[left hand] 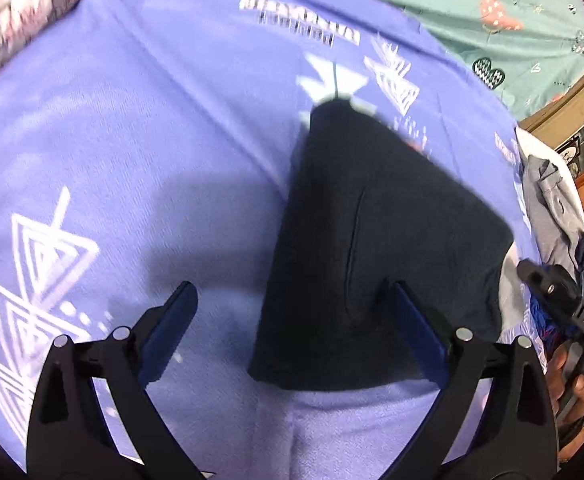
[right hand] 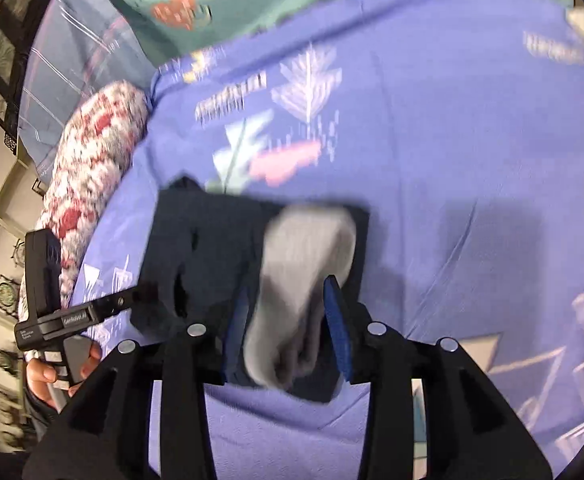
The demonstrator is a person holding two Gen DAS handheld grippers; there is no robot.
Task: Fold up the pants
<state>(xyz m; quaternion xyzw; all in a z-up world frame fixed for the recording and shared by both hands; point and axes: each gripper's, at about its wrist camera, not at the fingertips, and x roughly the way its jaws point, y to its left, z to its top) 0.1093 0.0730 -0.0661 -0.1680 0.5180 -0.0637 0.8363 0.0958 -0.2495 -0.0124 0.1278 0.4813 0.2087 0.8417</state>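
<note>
In the left wrist view, the left gripper [left hand: 292, 332] hangs over a purple bedspread [left hand: 139, 152] with its blue-padded jaws spread wide and nothing between them. The dark navy pants [left hand: 376, 248], folded into a compact block, lie flat on the bedspread under the right-hand finger, running from near the camera toward the far side. White geometric prints mark the bedspread, and a band of white lettering at the far side is too blurred to read. Beyond it lies a green sheet [left hand: 492, 12] printed with hearts and small curved writing, also unreadable. At the right edge a pile of grey and white clothes [left hand: 552, 196] sits beside the pants, and the other gripper's black body [left hand: 560, 300] shows there with the letters "DAS" on it. In the right wrist view, the right gripper [right hand: 287, 320] is partly closed around a grey garment [right hand: 300, 280], whose cloth bulges between the blue pads; motion blur hides whether the pads actually press it. The folded pants [right hand: 203, 248] lie directly beneath and to the left of that garment. At the near left, the left gripper's black handle [right hand: 55, 316] carries a small white label too small to read. A red-and-white patterned bolster [right hand: 95, 176] lies along the bedspread's left edge.
</note>
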